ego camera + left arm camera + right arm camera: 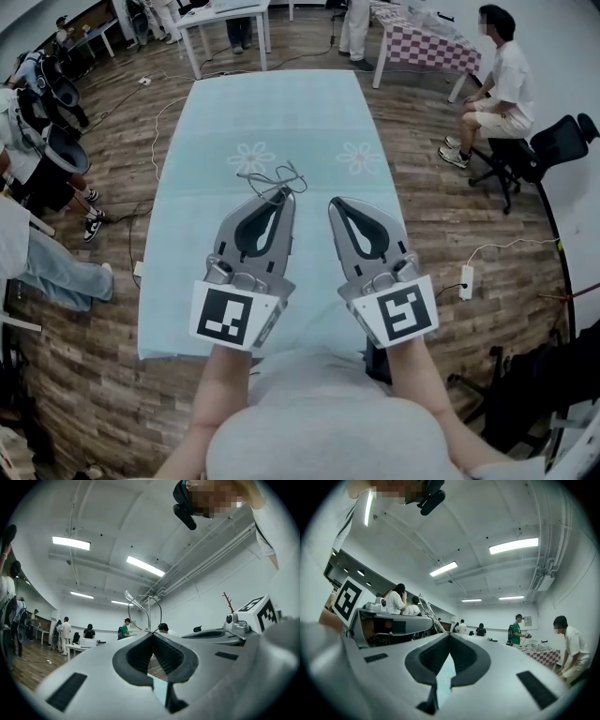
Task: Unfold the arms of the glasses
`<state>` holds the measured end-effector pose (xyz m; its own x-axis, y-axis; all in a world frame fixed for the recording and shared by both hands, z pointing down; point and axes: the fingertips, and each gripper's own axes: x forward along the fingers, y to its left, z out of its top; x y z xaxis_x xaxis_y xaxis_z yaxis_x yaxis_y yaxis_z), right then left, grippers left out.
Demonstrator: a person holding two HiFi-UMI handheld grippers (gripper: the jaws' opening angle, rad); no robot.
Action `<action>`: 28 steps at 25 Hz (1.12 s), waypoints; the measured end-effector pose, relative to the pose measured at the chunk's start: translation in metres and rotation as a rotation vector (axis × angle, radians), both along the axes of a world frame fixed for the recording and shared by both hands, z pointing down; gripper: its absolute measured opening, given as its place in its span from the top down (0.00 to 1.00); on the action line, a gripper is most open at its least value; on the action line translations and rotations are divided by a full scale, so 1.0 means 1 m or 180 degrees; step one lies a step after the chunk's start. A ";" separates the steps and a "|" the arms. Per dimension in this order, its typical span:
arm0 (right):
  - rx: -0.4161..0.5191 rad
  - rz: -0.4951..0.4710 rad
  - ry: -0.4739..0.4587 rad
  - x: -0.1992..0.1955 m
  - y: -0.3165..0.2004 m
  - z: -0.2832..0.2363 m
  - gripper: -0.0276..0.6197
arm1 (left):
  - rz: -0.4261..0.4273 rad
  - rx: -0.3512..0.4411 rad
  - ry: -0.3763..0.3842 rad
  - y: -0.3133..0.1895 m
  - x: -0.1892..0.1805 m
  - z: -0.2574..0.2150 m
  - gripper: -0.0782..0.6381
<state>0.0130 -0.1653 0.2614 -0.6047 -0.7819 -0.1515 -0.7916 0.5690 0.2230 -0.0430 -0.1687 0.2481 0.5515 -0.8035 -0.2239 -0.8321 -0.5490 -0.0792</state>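
Thin wire-frame glasses (272,178) hang over the light blue tablecloth (272,103), pinched at the tip of my left gripper (286,192), which is shut on them. In the left gripper view the wire rim (149,613) rises straight up from the closed jaw tips (152,633). My right gripper (335,202) hovers just to the right of the glasses, apart from them, shut with nothing in it. The right gripper view shows its jaws closed (449,634) and the glasses' thin arms (432,613) slanting up at the left gripper's tip.
The cloth-covered table runs away from me with flower prints (251,157) past the glasses. A person sits on a chair (502,89) at the right. A checkered table (427,47) and a white table (225,14) stand at the back. A power strip (466,281) lies on the floor.
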 end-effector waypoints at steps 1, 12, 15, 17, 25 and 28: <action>-0.0003 0.0001 0.0002 0.000 0.000 0.000 0.95 | 0.0025 -0.0031 0.0028 0.000 0.000 0.001 0.88; -0.0021 0.0048 0.0069 0.003 -0.001 0.006 0.95 | 0.0261 -0.0381 0.0379 -0.003 -0.004 0.011 0.88; -0.0023 0.0037 0.0088 0.001 -0.002 0.007 0.95 | 0.0285 -0.0463 0.0413 -0.005 -0.006 0.014 0.88; -0.0055 0.0037 0.0097 0.001 -0.003 0.009 0.95 | 0.0316 -0.0533 0.0465 -0.006 -0.006 0.016 0.88; -0.0120 0.0024 0.0139 -0.001 -0.008 0.012 0.95 | 0.0423 -0.0754 0.0521 -0.010 -0.005 0.020 0.88; -0.0133 0.0020 0.0132 -0.001 -0.007 0.014 0.95 | 0.0453 -0.0812 0.0479 -0.009 -0.004 0.023 0.88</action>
<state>0.0123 -0.1727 0.2752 -0.6047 -0.7909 -0.0936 -0.7858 0.5734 0.2320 -0.0475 -0.1782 0.2709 0.6384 -0.7614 -0.1127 -0.7374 -0.6470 0.1938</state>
